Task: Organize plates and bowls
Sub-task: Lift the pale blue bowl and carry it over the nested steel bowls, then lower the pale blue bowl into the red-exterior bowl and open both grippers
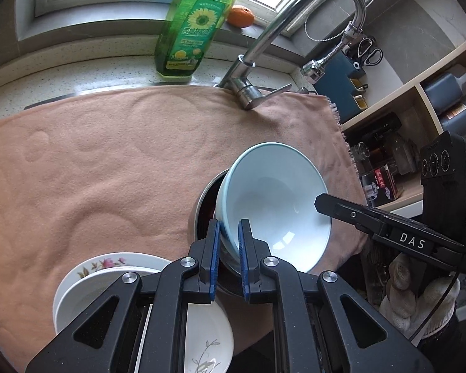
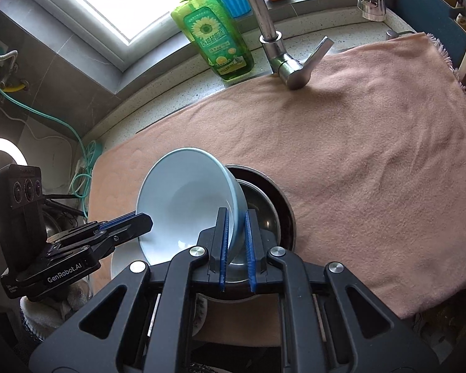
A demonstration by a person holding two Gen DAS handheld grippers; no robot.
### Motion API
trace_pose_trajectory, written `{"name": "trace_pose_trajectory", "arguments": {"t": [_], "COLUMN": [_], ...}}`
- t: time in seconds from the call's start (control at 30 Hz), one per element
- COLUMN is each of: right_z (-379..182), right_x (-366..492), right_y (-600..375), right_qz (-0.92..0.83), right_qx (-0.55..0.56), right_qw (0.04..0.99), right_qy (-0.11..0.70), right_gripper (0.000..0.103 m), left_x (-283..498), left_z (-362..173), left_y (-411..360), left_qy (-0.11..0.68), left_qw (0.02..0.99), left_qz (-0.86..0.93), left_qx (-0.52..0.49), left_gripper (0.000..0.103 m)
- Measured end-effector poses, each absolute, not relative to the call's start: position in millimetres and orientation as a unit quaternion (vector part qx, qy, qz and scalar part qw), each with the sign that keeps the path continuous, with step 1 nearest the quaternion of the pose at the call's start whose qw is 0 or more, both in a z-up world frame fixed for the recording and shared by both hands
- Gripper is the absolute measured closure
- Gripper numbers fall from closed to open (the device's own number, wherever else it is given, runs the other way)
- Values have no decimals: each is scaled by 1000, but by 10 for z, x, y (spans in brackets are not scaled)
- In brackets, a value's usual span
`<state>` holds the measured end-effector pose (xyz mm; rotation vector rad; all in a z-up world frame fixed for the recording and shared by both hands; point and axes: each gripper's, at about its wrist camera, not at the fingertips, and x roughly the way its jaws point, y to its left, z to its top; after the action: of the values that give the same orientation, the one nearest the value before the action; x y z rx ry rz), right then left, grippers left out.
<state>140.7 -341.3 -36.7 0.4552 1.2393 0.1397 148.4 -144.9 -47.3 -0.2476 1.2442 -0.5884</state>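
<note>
1. Both tools pinch one pale blue bowl [image 1: 276,205]: the left gripper [image 1: 228,242] clamps one side of its rim, and the right gripper [image 2: 236,236] clamps the opposite side, jaws narrowed onto the thin wall.
2. Held between them, the bowl is tilted and sits partly over a steel bowl [image 2: 264,211] that rests on the pink towel [image 1: 108,171].
3. Judging from this, the step in hand is carrying the blue bowl to a stacking spot, perhaps into the steel bowl; I cannot tell whether the two touch.
4. Next move calls for levelling the bowl, lowering both hands together, and freeing the rim only once it is seated.
5. Just beside the left gripper lie white floral plates [image 1: 115,273], stacked near the towel's front edge; a swing that way could knock them.
6. Further back stand the faucet [image 1: 295,15], a green detergent bottle [image 1: 195,31] and an orange [image 1: 240,15], well apart from the bowls.
</note>
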Motion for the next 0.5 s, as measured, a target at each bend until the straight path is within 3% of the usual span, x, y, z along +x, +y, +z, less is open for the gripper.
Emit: {"name": "trace_pose_trajectory", "arguments": {"t": [0.5], "right_z": [-615], "right_x": [1334], "right_y": [-3441], "right_qz": [60], "right_qx": [200], "right_qw": [776], "right_qy": [595], "right_gripper": [93], "left_x": [1435], "left_z": [-655], "left_y": [-1567], "left_qy": [592], "left_qw": [754], "left_qz": [-267], "left_qx": [-100], "left_gripper": [93]}}
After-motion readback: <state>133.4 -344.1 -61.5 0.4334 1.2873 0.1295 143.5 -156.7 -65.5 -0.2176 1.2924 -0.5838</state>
